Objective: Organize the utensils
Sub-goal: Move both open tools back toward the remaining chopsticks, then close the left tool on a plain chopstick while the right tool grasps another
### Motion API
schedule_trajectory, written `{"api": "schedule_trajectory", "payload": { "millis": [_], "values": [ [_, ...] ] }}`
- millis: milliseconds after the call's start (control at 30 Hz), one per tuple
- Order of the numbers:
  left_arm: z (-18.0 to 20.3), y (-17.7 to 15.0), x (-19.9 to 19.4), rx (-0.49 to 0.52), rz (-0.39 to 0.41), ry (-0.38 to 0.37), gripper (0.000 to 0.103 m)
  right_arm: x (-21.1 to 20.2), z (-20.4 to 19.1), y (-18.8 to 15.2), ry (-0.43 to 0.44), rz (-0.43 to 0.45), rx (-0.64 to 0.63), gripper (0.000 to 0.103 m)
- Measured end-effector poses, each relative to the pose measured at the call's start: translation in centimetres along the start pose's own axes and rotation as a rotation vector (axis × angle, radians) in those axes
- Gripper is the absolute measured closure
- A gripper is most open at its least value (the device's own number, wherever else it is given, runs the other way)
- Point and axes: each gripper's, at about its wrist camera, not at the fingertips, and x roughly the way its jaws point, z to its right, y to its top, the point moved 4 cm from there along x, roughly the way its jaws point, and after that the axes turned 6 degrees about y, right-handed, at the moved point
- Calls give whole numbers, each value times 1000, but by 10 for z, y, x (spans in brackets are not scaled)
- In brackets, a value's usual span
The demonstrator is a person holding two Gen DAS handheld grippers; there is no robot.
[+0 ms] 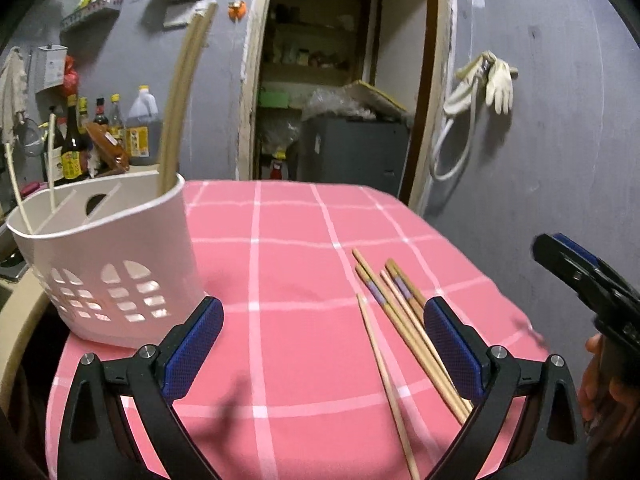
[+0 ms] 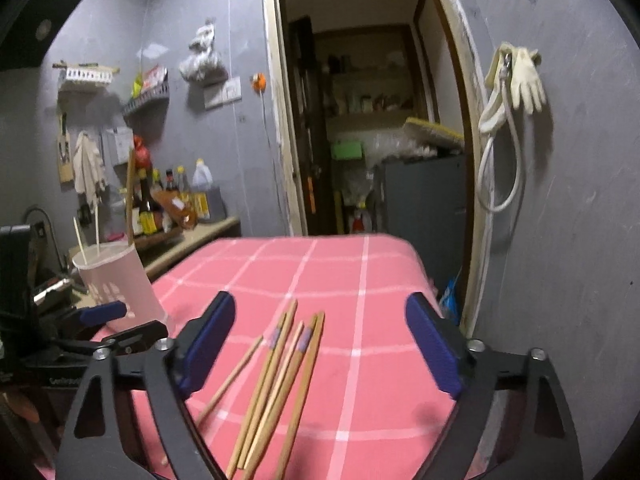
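Several wooden chopsticks lie loose on the pink checked tablecloth, one a little apart from the bunch. A white slotted utensil holder stands at the table's left edge, with tall pale chopsticks and thin white sticks in its compartments. My left gripper hovers open between holder and chopsticks, its right finger over the bunch. My right gripper is open above the chopsticks, which lie between its fingers untouched. It also shows at the right edge of the left wrist view.
A counter with sauce bottles runs behind the holder at left. An open doorway to a storeroom faces the table's far edge. Gloves and a hose hang on the grey wall to the right. A hand holds the right gripper.
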Motion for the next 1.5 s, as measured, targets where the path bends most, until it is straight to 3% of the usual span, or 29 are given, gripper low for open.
{"api": "schedule_trajectory", "payload": {
  "millis": [67,167,233,333,467,900,1200,1333,1500],
  "values": [
    [4,-3,6,19,-31,-21,11,6,2,-4,-3,-40,2,36],
    [8,-8,18,38,-95,-48,28,19,5,-11,-5,-115,7,53],
    [9,-11,28,42,-154,-69,45,29,7,-15,-5,-169,13,62],
    [11,-16,41,38,-229,-89,57,45,7,-21,14,-262,11,74],
    [11,-17,55,34,-283,-96,64,65,5,-29,35,-355,-1,82],
    [19,-14,95,50,-377,-111,79,110,10,-45,61,-551,27,89],
    [27,-13,108,87,-424,-137,81,136,20,-41,65,-608,69,89],
    [28,-12,112,89,-431,-130,95,141,22,-39,70,-619,101,89],
    [26,-11,112,60,-440,-138,100,139,25,-37,73,-619,140,96]
  ]
}}
